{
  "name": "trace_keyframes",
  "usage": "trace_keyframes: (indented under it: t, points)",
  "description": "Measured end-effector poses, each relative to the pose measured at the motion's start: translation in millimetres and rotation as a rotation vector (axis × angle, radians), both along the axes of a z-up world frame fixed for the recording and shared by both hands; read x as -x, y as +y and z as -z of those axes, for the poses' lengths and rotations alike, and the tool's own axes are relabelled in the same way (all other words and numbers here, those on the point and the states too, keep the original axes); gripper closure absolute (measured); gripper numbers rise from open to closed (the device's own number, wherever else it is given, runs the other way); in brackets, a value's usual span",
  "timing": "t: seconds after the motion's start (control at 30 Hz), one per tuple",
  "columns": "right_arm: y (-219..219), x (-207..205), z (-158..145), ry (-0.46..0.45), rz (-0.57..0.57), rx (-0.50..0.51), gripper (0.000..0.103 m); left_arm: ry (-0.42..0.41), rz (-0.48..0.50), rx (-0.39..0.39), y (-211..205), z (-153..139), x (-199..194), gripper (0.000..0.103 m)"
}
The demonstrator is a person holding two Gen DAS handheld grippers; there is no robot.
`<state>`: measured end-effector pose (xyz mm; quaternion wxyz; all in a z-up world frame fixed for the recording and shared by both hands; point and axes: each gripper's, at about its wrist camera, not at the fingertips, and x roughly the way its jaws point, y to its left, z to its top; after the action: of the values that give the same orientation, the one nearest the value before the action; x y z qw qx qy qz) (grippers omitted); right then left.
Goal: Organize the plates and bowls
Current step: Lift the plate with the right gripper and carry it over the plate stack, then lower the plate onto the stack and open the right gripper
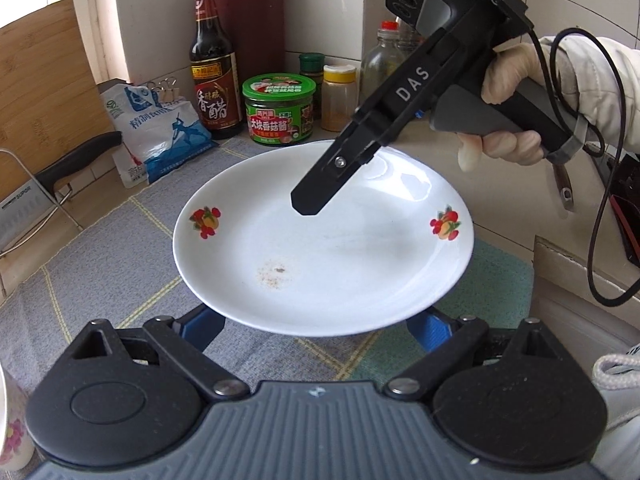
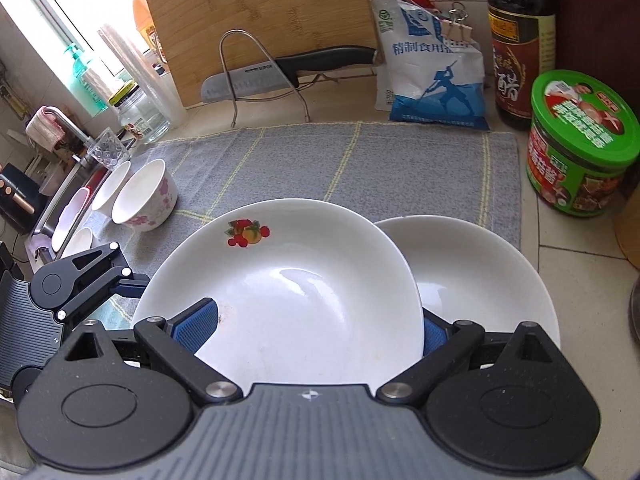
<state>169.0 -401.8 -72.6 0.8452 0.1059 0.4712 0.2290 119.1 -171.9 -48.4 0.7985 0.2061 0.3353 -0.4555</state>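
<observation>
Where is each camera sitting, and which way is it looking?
Left wrist: sits on the left gripper, looking along its fingers over the fruit plate toward the green-lidded jar by the wall. The right gripper and a gloved hand show.
Right wrist: sits on the right gripper, looking across the fruit plate and a plain plate toward the cutting board. The left gripper shows at the left edge.
Shared: fruit plate, grey mat, green-lidded jar, vinegar bottle, salt bag.
</observation>
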Motion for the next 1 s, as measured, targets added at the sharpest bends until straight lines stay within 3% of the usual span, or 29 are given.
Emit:
trace_keyframes:
  t: [1.0]
  points:
    - [-48, 13, 24, 0.038, 0.130, 0.002, 0.002, -0.012, 0.120, -0.044, -38, 10, -18, 0.006]
